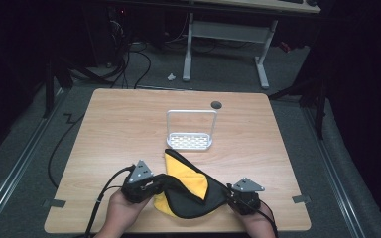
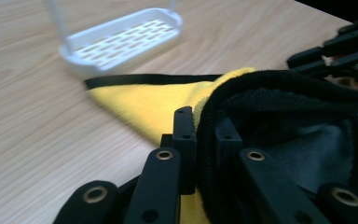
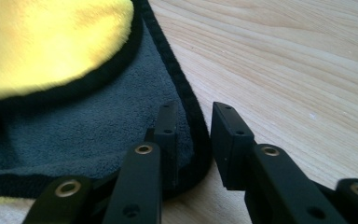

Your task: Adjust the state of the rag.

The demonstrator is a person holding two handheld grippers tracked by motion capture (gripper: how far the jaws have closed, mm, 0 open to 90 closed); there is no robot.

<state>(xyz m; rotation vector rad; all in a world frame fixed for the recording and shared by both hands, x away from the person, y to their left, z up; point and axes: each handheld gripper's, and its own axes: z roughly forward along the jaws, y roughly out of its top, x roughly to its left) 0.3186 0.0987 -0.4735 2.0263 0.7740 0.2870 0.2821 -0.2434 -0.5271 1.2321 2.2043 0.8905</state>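
**Cloth held between two tongs at the near edge of the counter**

A yellow and grey cloth (image 1: pixel 188 191) with black trim lies on the near middle of a wooden counter (image 1: pixel 119 124), partly folded so the yellow side shows on top and the dark grey side bulges toward the near right.

The left tongs (image 1: pixel 151 186) sit at the cloth's left edge. In the left gripper view the tongs (image 2: pixel 205 140) are clenched on a raised fold of the black-edged cloth (image 2: pixel 279 107), which arches up and over to the right; the yellow part spreads flat on the counter beyond them.

The right tongs (image 1: pixel 230 196) sit at the cloth's near right edge. In the right gripper view these tongs (image 3: pixel 196 135) straddle the black hem: one jaw rests over the grey cloth (image 3: pixel 74 135), the other over bare wood, with a visible gap at the hem. They look released, not pinching the cloth.

A white rack (image 1: pixel 189 131) with a slotted base and tall handle stands farther back, near the counter's middle, just beyond the cloth's far tip and apart from both tongs.

A hand (image 1: pixel 124 215) holds each tool from the near edge.
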